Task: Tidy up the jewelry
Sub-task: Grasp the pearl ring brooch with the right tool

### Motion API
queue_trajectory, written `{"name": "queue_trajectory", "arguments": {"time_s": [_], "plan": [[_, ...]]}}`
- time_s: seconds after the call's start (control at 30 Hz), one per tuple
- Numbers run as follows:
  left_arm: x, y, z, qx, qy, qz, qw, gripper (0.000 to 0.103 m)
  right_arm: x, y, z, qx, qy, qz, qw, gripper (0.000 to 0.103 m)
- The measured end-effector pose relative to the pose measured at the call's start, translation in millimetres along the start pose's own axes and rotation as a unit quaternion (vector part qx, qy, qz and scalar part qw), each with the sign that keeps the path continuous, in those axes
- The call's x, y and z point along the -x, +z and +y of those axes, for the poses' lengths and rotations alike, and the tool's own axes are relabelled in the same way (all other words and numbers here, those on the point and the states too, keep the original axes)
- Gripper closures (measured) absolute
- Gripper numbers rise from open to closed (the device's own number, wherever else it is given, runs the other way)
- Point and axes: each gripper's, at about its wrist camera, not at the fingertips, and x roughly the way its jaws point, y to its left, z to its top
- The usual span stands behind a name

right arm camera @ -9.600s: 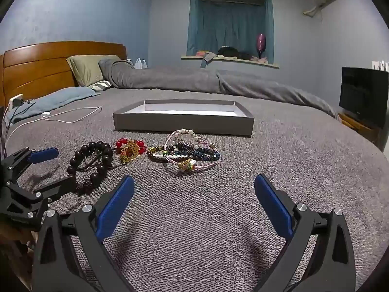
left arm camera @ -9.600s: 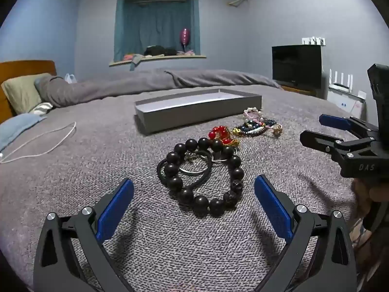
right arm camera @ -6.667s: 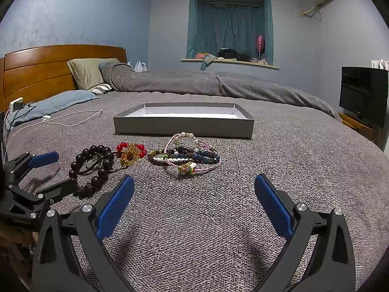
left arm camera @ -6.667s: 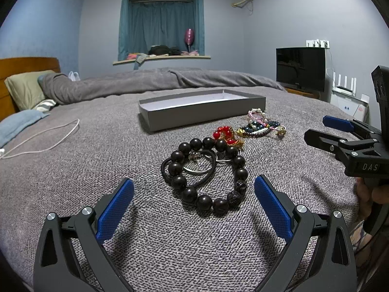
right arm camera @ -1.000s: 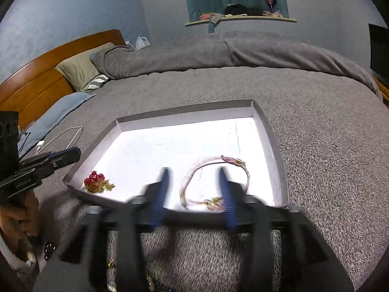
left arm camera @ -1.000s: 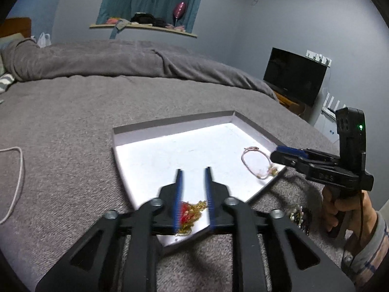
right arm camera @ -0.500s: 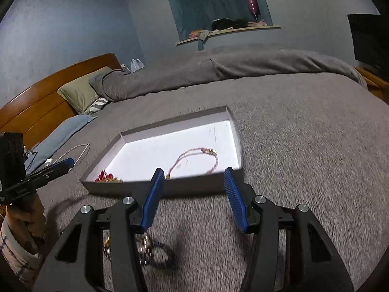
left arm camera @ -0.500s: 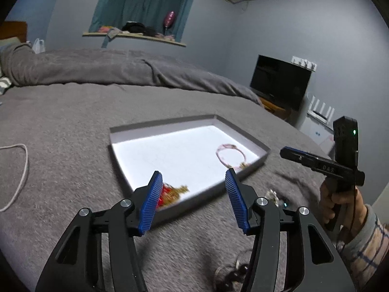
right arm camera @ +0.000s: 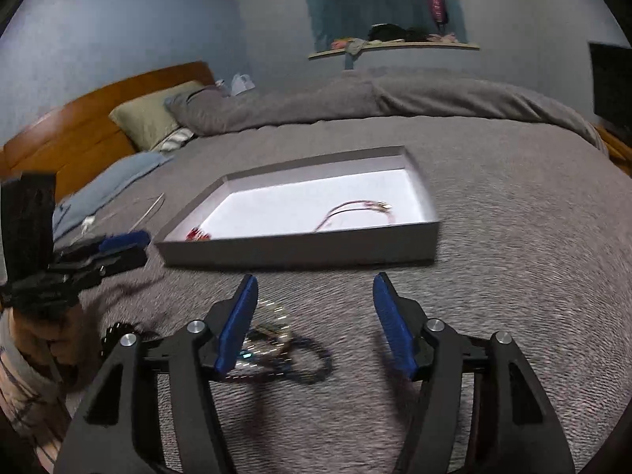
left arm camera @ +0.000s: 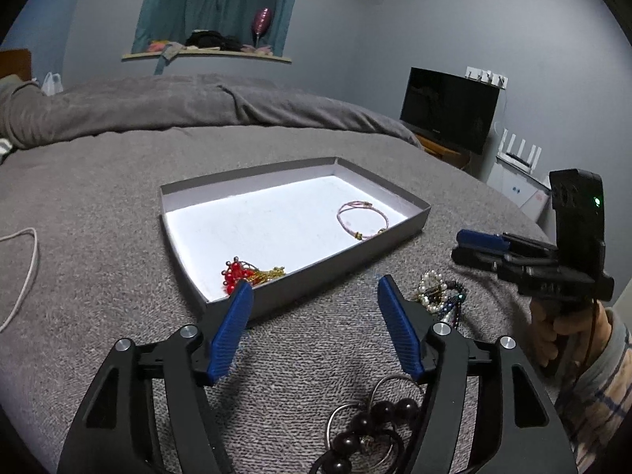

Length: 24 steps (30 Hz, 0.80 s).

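Both the left gripper [left arm camera: 314, 326] and right gripper [right arm camera: 314, 324] are empty, jaws opening. The pink bracelet [left arm camera: 362, 220] and red charm [left arm camera: 237, 272] lie at opposite ends of the tray [left arm camera: 347, 252], probably to avoid tangling.

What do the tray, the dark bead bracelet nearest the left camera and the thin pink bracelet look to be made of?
Tray: probably cardboard; thin straight walls, matte grey outside, white inside.
Dark bead bracelet: glossy round beads, possibly polished wood or stone; the shine leaves it open. Metal rings lie with it.
Pink bracelet: looks like thin cord with small gold-coloured fittings; too small to be sure.
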Motion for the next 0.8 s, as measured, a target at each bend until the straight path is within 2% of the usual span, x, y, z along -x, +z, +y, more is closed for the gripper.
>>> {"name": "queue_trajectory", "arguments": {"time_s": [0.17,0.3,0.6,0.63,0.67,0.73,0.8], "plan": [[2.5,-1.7,2.0,0.000,0.003,0.000,1.0000,0.035,-7.7,-5.3,23.3,0.040,0.010,0.018,0.999,0.040],[4.1,-2.5,1.6,-0.005,0.005,-0.001,1.0000,0.035,-16.8,-10.1,35.5,0.066,0.002,0.039,0.997,0.040],[4.4,-4.6,-1.9,-0.014,0.007,0.001,0.9999,0.034,-34.8,-11.7,37.9,0.059,-0.007,0.075,0.995,0.040],[4.3,-4.8,-2.7,-0.015,0.007,0.001,0.9999,0.034,-36.4,-11.9,38.3,0.059,-0.006,0.078,0.995,0.044],[4.1,-5.0,-3.5,-0.017,0.006,0.002,0.9998,0.034,-37.7,-11.8,38.5,0.059,-0.004,0.080,0.995,0.055],[3.9,-5.5,-4.9,-0.019,0.006,0.003,0.9998,0.034,-39.1,-10.5,38.4,0.056,0.000,0.082,0.995,0.057],[2.9,-5.6,-7.1,-0.022,0.006,0.005,0.9997,0.034,-36.9,-9.5,36.7,0.051,0.004,0.077,0.996,0.065]]}}
